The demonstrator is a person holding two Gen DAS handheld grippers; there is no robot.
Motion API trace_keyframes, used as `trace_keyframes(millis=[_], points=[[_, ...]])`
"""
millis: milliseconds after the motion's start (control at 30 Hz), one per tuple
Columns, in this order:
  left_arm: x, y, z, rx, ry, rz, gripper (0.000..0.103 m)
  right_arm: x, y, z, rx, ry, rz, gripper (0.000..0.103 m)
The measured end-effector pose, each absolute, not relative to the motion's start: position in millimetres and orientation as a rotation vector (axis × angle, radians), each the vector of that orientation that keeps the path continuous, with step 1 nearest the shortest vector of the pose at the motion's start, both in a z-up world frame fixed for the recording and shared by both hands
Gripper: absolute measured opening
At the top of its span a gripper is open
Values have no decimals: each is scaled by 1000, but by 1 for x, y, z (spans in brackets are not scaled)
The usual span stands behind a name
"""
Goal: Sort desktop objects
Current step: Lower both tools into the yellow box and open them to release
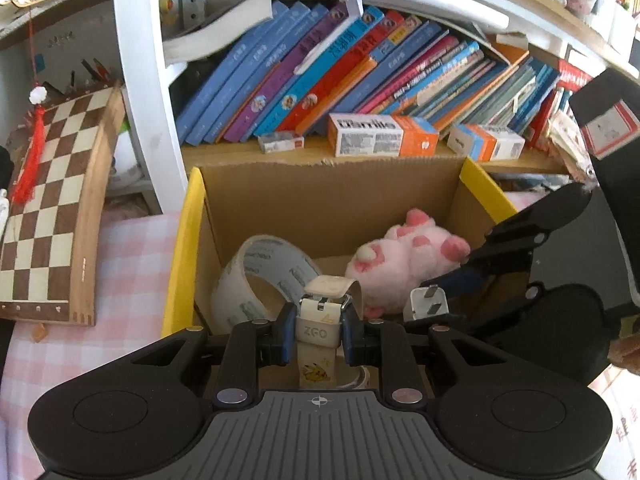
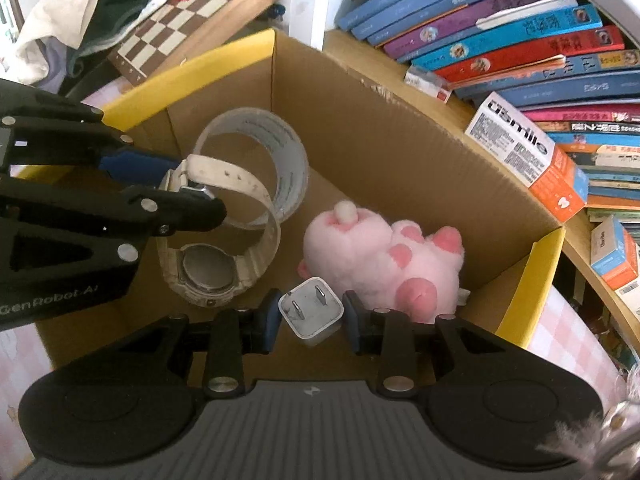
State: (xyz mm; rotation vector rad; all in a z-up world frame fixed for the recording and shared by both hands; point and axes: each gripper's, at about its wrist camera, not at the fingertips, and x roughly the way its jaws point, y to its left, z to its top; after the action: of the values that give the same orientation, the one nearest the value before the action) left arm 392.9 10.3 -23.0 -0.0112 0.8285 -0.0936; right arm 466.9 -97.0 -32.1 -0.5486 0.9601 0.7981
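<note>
The left gripper [image 1: 317, 334] was clamped on the band of a white watch [image 1: 322, 320], its blue pads pressing the strap from both sides; from the right wrist view the watch face [image 2: 206, 270] hung below those fingers, over the floor of a cardboard box [image 2: 400, 152]. The right gripper [image 2: 310, 322] gripped a white plug [image 2: 311, 312], prongs facing up toward the camera, squeezed between its pads. Just beyond the plug, inside the box, lay a pink plush toy [image 2: 384, 258], feet up. Ahead of the left gripper and to the left of the toy, a roll of clear tape [image 1: 256, 280] stood on edge. Past the box's far wall, a shelf held leaning books [image 1: 320, 76] and small cartons [image 1: 380, 134]. Off to the left of the box a chessboard [image 1: 52, 196] rested on a pink checked cloth [image 1: 128, 280].
</note>
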Motion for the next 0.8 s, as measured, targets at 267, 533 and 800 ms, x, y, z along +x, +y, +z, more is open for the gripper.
trace_keyframes(millis=[267,533,800], points=[[394,5,-28,5,846,-100,22,468,-94,-36,-557,992,820,31],[393,2,-30,29,845,-95,22,468,-93,-37,-562,1001,827,31],[393,1,-32,36,859,-102,23,468,-92,-37,-570,1004,821,31]])
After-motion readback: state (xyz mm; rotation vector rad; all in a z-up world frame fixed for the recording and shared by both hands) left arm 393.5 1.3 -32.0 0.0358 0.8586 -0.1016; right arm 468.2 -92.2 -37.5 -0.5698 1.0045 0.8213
